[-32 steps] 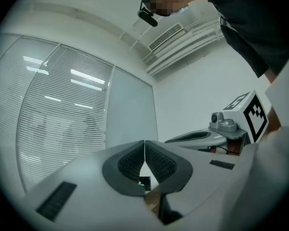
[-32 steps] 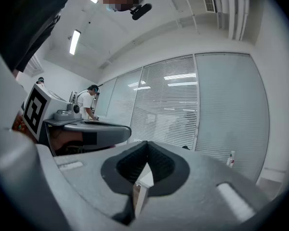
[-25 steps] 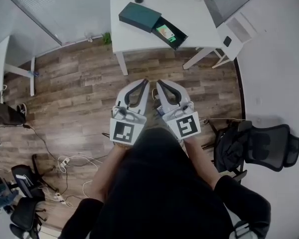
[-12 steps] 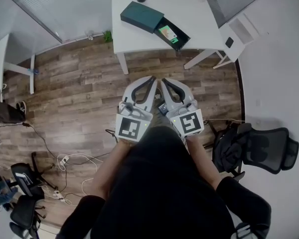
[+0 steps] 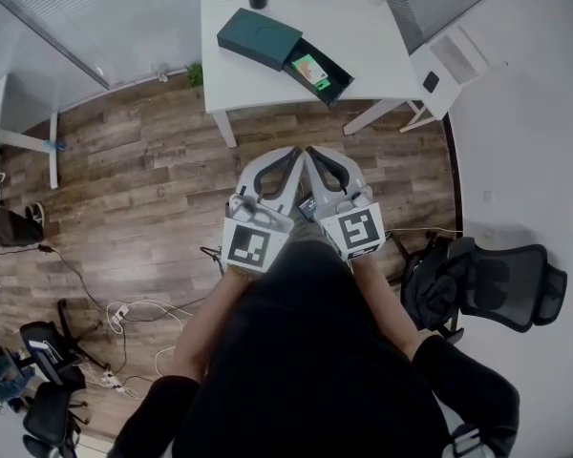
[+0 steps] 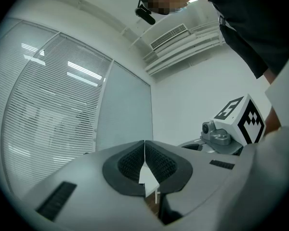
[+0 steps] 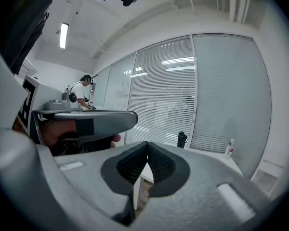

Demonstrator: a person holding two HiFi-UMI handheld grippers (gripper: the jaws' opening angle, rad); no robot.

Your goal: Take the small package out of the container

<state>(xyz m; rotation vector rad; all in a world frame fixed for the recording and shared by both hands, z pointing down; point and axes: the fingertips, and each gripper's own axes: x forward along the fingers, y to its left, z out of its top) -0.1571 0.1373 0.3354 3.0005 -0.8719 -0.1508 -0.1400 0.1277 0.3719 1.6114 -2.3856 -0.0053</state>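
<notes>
left gripper (image 5: 290,155): jaws together, empty | right gripper (image 5: 309,153): jaws together, empty | small package (image 5: 312,69): green, lay in open dark container (image 5: 259,37), far table (image 5: 382,36)

no words or numbers can be read. the cube (image 5: 248,246) on the left gripper (image 5: 289,156) and the cube (image 5: 355,232) on the right gripper (image 5: 311,155) show only black and white squares. on the table (image 5: 372,36), the small package (image 5: 311,69) in the container (image 5: 258,36) has print too tiny to read.

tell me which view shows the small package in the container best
The head view: the small package lies in plain sight in the open end of the dark container on the white table. Neither gripper view shows it; the right one catches only the table.
</notes>
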